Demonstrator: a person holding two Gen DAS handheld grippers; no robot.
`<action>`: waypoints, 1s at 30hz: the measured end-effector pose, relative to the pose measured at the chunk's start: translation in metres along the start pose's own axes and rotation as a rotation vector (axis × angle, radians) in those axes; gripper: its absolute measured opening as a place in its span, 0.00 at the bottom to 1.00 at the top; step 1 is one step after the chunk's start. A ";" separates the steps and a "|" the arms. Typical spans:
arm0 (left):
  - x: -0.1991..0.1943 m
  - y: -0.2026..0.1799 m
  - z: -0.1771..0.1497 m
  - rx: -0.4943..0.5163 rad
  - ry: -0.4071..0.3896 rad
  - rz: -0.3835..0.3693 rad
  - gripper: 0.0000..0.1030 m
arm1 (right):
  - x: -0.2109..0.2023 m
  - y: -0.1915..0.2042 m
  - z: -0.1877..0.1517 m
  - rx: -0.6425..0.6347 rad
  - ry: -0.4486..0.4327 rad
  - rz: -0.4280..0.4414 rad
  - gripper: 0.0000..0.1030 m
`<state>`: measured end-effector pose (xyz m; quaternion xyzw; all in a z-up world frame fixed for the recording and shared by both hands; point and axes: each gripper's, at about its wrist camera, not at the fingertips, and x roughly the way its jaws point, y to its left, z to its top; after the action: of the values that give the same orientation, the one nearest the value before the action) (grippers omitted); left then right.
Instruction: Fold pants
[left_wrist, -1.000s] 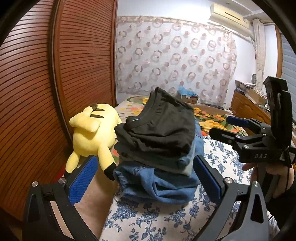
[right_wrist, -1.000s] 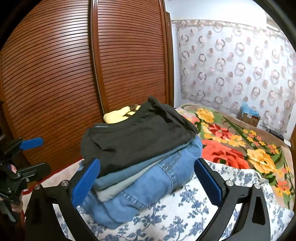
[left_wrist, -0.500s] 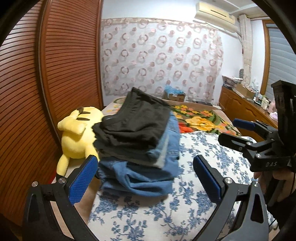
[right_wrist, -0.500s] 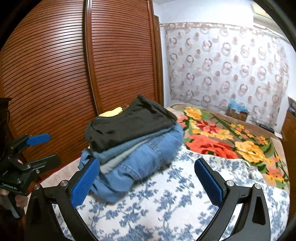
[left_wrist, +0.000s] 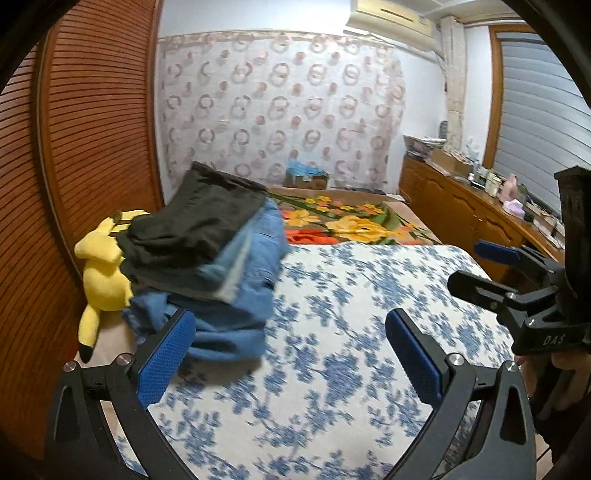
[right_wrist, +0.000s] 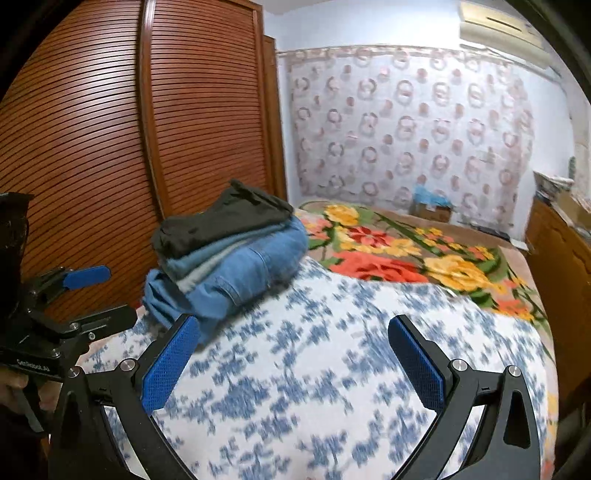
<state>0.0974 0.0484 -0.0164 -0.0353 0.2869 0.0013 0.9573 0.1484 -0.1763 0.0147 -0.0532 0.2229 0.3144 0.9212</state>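
A stack of folded pants, black on top and blue denim below, lies on the blue-flowered white sheet at the bed's left side. It also shows in the right wrist view. My left gripper is open and empty, back from the stack, which lies ahead to its left. My right gripper is open and empty, also back from the stack. Each gripper shows in the other's view: the right at the right edge, the left at the left edge.
A yellow plush toy lies left of the stack by the slatted wooden wardrobe. A bright flowered blanket covers the far bed. A wooden cabinet stands along the right. A cardboard box sits by the curtain.
Both grippers have drawn back and away from the stack of pants, which now looks smaller and sits further left. The stack itself has stayed in place.
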 end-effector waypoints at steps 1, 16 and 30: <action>-0.002 -0.005 -0.002 0.005 0.003 -0.007 1.00 | -0.007 0.002 -0.005 0.007 0.002 -0.011 0.99; -0.016 -0.064 -0.032 0.043 0.059 -0.099 1.00 | -0.100 0.004 -0.054 0.142 0.024 -0.233 0.99; -0.051 -0.093 -0.015 0.094 -0.006 -0.112 1.00 | -0.154 0.014 -0.048 0.180 -0.039 -0.333 0.99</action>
<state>0.0486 -0.0446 0.0053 -0.0064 0.2812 -0.0657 0.9574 0.0133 -0.2620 0.0403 -0.0004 0.2203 0.1373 0.9657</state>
